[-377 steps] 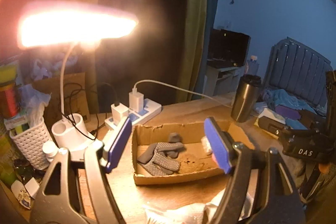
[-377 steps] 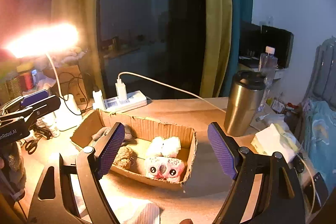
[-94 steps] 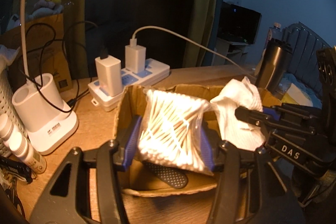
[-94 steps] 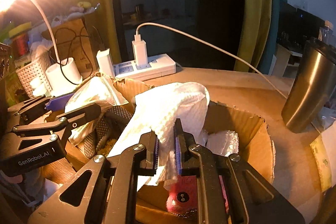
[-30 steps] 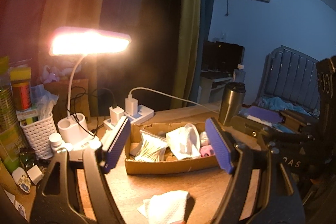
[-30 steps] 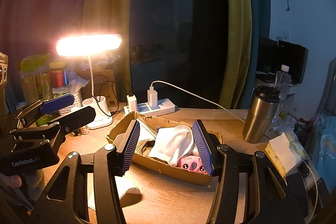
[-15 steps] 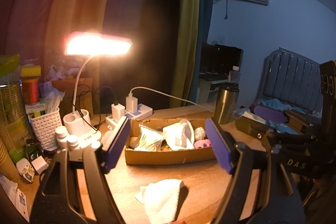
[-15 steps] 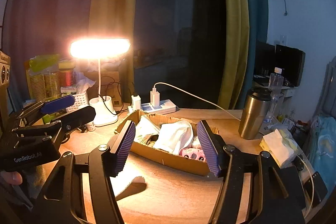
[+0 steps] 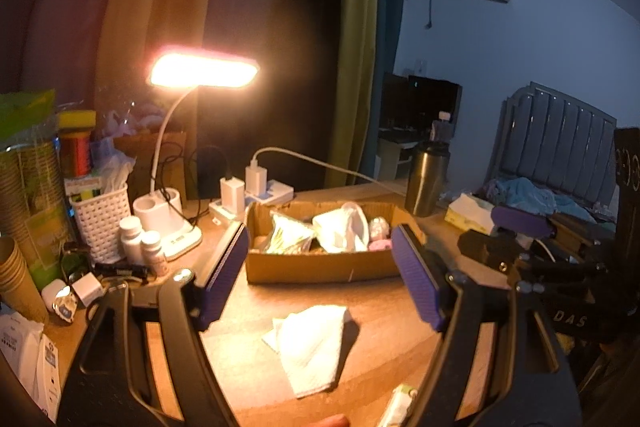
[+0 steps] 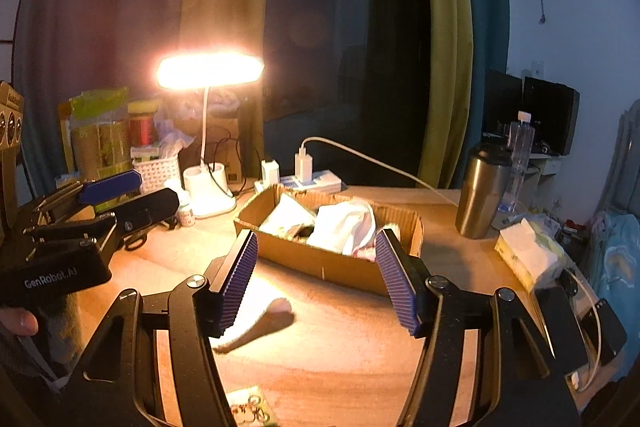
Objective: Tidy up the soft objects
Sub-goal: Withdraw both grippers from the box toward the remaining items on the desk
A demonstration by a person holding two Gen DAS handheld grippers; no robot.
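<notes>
Cardboard box (image 9: 320, 265) holds a crumpled white cloth (image 9: 344, 229) among soft items.

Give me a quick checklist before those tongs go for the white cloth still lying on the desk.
1. Left tongs empty and open: ok.
2. Right tongs empty and open: ok.
3. White cloth lies loose on the desk, in front of the cardboard box: ok.
4. Room left in the box beside the white towel and cotton swab bag: cannot tell.
5. Steel tumbler stands apart from the box: ok.
</notes>
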